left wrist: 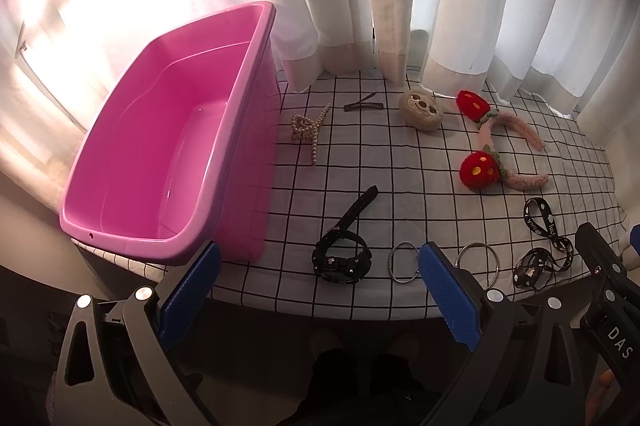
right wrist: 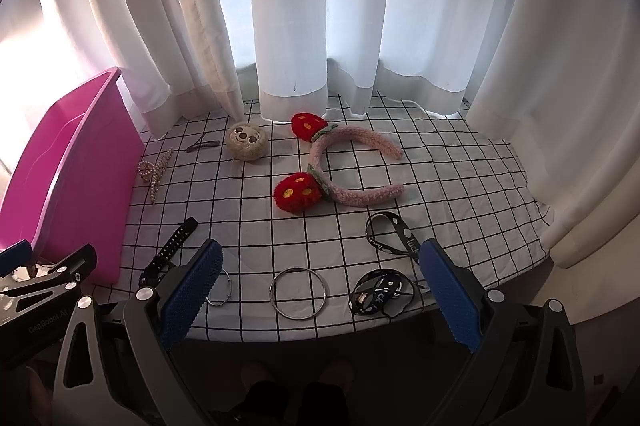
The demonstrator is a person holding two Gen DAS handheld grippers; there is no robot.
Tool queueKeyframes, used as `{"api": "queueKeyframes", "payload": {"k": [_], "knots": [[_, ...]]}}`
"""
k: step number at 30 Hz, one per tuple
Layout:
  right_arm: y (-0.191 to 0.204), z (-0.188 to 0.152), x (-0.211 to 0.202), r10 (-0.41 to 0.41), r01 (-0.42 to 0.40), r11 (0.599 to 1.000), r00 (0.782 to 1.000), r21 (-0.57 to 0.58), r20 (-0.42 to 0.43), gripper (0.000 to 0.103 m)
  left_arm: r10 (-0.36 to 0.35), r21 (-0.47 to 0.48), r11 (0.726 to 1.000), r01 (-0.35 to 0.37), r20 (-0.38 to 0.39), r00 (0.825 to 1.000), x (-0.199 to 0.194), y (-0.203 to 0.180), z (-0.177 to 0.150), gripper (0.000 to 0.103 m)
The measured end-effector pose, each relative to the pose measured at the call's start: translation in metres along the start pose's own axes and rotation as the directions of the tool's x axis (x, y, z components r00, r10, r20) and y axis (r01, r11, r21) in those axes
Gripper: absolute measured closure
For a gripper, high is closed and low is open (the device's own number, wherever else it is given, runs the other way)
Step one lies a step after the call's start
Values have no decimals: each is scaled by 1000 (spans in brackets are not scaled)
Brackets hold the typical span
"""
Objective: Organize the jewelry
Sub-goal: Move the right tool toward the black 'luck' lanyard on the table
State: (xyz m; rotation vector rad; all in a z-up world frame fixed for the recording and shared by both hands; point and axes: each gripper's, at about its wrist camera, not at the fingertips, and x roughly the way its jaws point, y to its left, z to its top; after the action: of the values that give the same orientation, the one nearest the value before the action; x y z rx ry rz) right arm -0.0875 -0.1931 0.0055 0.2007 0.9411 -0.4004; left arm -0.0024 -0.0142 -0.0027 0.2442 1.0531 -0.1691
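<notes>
An empty pink bin [left wrist: 168, 142] stands at the table's left; it also shows in the right wrist view [right wrist: 68, 178]. On the checked cloth lie a pearl hair claw [left wrist: 308, 130], a dark hair clip [left wrist: 362, 103], a beige sloth-face clip [left wrist: 422, 110], a pink headband with red strawberries [right wrist: 344, 166], a black studded strap [left wrist: 342, 250], two metal bangles [right wrist: 298, 292] [left wrist: 404, 261] and a black printed ribbon [right wrist: 384, 278]. My left gripper [left wrist: 320, 290] is open and empty at the front edge, near the strap. My right gripper [right wrist: 320, 290] is open and empty over the bangles.
White curtains [right wrist: 320, 26] hang along the back and right of the table. The checked tablecloth [right wrist: 460, 186] ends at the front edge just under both grippers. The other gripper's body shows at the right of the left wrist view [left wrist: 608, 290].
</notes>
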Motion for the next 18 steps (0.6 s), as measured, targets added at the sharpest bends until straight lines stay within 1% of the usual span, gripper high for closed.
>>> {"api": "queueKeyframes", "payload": {"k": [18], "knots": [[-4, -1, -3, 4, -4, 1000, 1000, 4, 1, 9, 1, 1, 1000, -1, 4, 1000, -5, -1, -4, 6]]}}
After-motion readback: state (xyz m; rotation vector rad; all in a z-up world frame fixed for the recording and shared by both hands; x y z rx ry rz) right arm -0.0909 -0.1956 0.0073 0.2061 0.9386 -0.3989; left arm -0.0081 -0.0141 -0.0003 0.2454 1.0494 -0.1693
